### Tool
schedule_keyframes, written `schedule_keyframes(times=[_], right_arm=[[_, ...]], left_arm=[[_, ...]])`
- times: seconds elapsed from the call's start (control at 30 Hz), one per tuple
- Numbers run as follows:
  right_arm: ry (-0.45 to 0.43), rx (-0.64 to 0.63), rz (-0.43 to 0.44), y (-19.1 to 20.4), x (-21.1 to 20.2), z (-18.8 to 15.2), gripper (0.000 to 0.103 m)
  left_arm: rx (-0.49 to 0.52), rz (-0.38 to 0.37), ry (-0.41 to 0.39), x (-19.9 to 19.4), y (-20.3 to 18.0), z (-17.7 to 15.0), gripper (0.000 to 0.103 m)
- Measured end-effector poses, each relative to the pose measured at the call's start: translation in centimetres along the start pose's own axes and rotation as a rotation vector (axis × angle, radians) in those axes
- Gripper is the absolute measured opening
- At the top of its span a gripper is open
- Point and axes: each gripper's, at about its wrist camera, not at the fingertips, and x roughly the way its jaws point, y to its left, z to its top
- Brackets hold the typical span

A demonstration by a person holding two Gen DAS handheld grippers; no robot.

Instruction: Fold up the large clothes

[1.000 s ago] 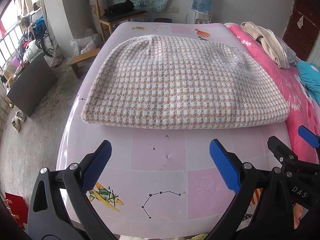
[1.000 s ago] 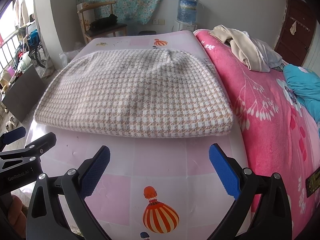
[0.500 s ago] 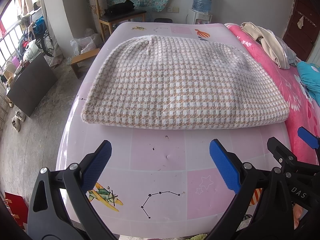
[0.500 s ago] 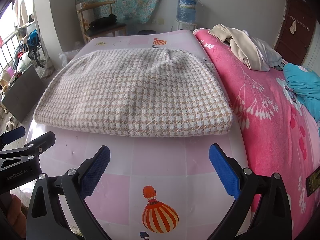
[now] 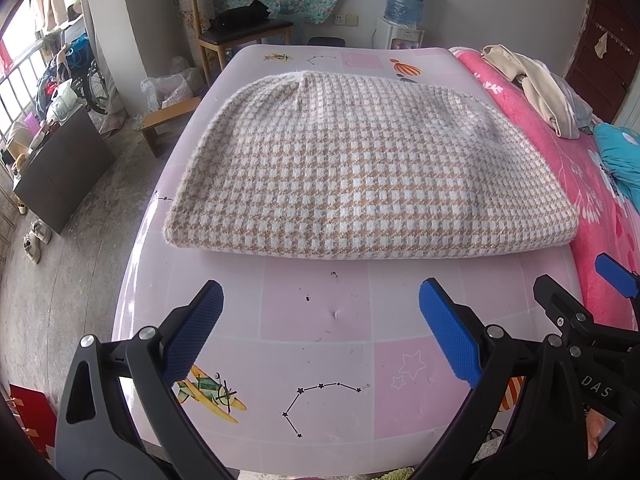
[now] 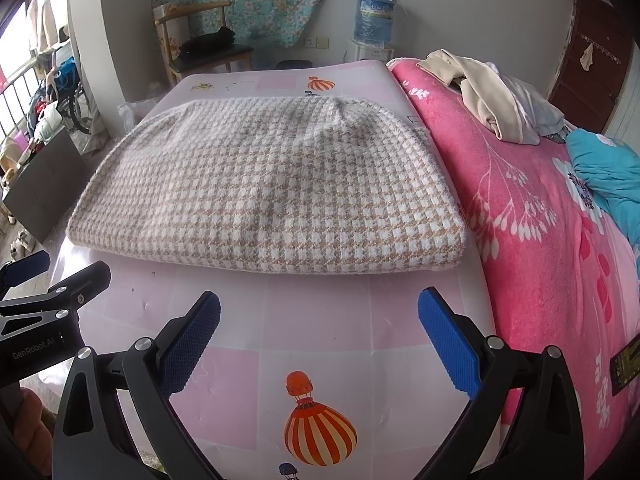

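A beige and white houndstooth garment [image 5: 360,168] lies folded flat in a thick rectangle on the pink patterned mat [image 5: 320,320]; it also shows in the right wrist view [image 6: 272,192]. My left gripper [image 5: 320,300] is open and empty, held above the mat in front of the garment's near folded edge. My right gripper [image 6: 320,312] is open and empty too, in front of the garment's near right part. Each gripper shows at the edge of the other's view.
A pink floral blanket [image 6: 540,260] covers the bed to the right, with a beige clothes pile [image 6: 480,96] and a teal cloth [image 6: 604,176] on it. A wooden chair [image 5: 236,28] and a water dispenser [image 5: 404,12] stand behind. The floor drops off to the left.
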Motion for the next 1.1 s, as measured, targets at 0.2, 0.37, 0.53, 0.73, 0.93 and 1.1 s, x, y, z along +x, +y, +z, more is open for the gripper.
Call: schedule_keyframes(times=[0.2, 0.37, 0.53, 0.73, 0.93, 1.1], right_arm=[[-0.001, -0.002, -0.001, 0.1, -0.04, 0.13, 0.097], [-0.001, -0.004, 0.0, 0.1, -0.08, 0.13, 0.097], [0.0, -0.004, -0.001, 0.19, -0.13, 0.14, 0.097], [-0.001, -0.003, -0.001, 0.21, -0.16, 0.13, 0.097], [0.0, -0.004, -0.001, 0.23, -0.19, 0.17, 0.097], [-0.001, -0.005, -0.002, 0.24, -0.19, 0.13, 0.097]], left_arm=[[0.0, 0.0, -0.002, -0.07, 0.06, -0.01, 0.095], [-0.001, 0.002, -0.003, -0.13, -0.04, 0.08, 0.095], [-0.001, 0.002, -0.004, -0.21, 0.0, 0.1, 0.095], [-0.002, 0.002, -0.004, -0.19, 0.0, 0.05, 0.095], [-0.002, 0.004, -0.006, -0.31, 0.08, 0.03, 0.095], [-0.002, 0.004, -0.005, -0.24, 0.01, 0.02, 0.095]])
